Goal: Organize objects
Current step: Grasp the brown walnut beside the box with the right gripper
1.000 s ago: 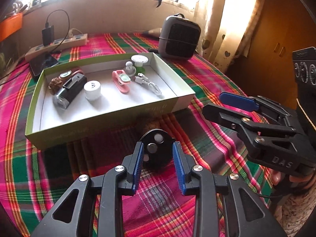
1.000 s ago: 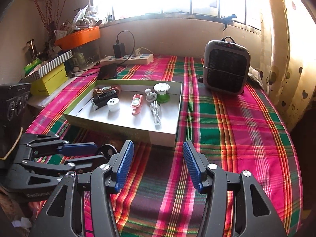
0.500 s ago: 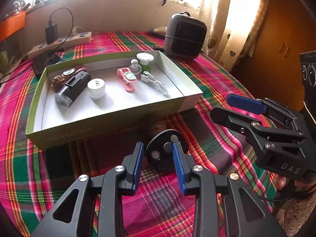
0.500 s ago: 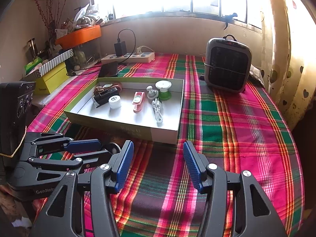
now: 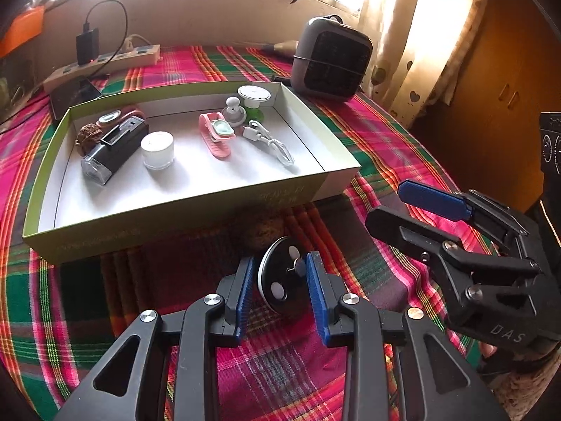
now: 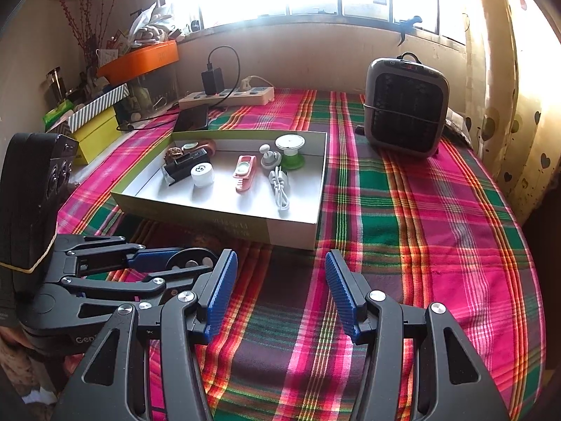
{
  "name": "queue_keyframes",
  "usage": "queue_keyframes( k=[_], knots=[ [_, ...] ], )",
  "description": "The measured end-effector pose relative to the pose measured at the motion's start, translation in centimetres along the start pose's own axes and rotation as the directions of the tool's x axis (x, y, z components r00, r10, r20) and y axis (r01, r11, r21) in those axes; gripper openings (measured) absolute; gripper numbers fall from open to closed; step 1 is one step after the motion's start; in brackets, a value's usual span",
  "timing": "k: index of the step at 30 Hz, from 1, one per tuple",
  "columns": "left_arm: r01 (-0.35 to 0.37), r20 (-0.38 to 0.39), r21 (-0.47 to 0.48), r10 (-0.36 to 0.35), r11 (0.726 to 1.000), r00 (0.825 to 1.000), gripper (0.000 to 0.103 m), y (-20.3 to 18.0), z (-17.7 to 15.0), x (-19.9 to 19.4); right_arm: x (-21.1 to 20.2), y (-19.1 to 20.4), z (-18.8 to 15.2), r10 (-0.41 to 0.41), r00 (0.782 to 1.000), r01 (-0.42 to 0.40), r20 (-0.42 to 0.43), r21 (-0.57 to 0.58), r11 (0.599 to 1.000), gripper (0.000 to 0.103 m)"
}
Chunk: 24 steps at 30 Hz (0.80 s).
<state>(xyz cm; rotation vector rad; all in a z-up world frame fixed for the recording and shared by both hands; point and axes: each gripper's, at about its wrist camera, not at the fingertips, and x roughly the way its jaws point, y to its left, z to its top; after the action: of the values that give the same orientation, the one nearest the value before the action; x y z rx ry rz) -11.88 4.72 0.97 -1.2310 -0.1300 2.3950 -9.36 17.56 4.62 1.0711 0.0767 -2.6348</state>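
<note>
Closing my left gripper [image 5: 280, 286] on the black disc [image 5: 280, 277], I have it tilted up on edge between the blue pads, which have just been drawing in; both pads look to be against it, so I judge it gripped, low over the plaid cloth [image 5: 287, 372]. My right gripper [image 6: 280, 294] hangs beside it over bare cloth, jaws about half apart with nothing between them. Just past the disc a brown knobbly ball [image 5: 261, 233] lies on the cloth, touching or nearly touching the near wall of the open box [image 5: 175, 221]. Inside the box sit a black torch-like thing [image 5: 112, 149], a white jar [image 5: 157, 149], a pink clip [image 5: 215, 135] and a white cable [image 5: 270, 142]. This looks like the pick-up step for the disc. Next I should lift it clear of that near wall and set it on the bare floor in the box's front half, keeping it from slipping sideways.
</note>
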Motion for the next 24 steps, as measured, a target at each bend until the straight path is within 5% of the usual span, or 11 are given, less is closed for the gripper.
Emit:
queue_keyframes(
  k=[24],
  knots=[
    [-0.078,0.040,-0.088,0.082,0.993,0.996,0.024,5.1,-1.7,-3.2,3.0,4.2,0.4,0.067,0.997,-0.068,-0.049,-0.017,0.998,0.053]
  ],
)
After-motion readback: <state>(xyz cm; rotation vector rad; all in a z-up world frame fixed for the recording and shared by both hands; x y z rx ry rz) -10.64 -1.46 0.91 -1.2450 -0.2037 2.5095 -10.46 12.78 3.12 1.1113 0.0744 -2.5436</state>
